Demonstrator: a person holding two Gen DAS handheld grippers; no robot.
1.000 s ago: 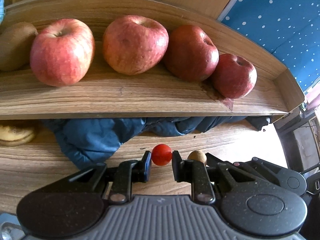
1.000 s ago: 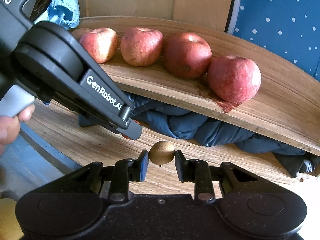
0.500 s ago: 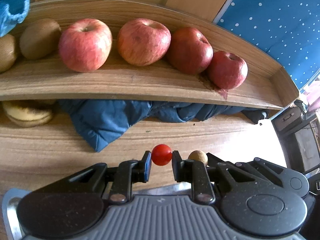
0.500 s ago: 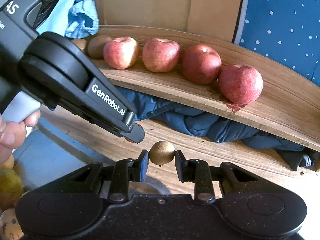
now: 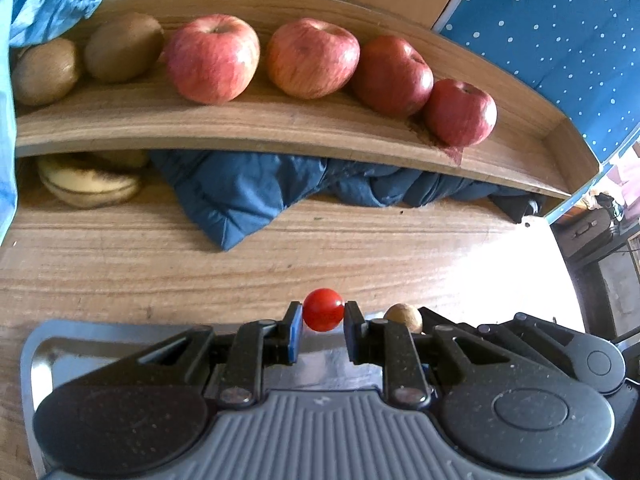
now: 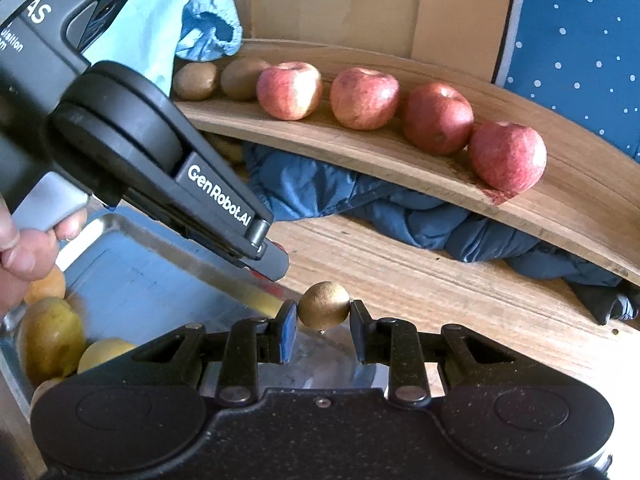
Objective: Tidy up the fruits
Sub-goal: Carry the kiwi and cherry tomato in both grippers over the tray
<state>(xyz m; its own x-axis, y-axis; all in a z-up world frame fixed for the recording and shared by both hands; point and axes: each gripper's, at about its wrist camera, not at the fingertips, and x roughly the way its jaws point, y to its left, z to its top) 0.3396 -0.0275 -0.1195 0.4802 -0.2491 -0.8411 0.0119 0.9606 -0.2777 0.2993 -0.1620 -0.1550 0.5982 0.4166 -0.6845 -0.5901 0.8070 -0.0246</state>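
My left gripper [image 5: 323,316] is shut on a small red cherry tomato [image 5: 323,309], held above the near rim of a metal tray [image 5: 40,344]. My right gripper [image 6: 323,316] is shut on a small round brown fruit [image 6: 323,306], which also shows beside the left fingers in the left wrist view [image 5: 403,316]. The left gripper's body [image 6: 168,168] crosses the right wrist view, its tip just left of the brown fruit. On the upper wooden shelf [image 5: 280,124] lies a row of red apples [image 5: 212,58] with two kiwis [image 5: 120,46] at its left end.
A dark blue garment [image 5: 248,188] is bunched under the shelf, with a banana [image 5: 88,184] to its left. The tray holds yellow-green fruit [image 6: 52,336] and an orange one [image 6: 46,286]. A hand [image 6: 24,252] holds the left gripper. A light blue sleeve [image 5: 52,0] hangs at upper left.
Both grippers have drawn back and up from the shelf, keeping their fruits. The apples look smaller, the kiwis and banana have come into view, and the metal tray now lies below both grippers.
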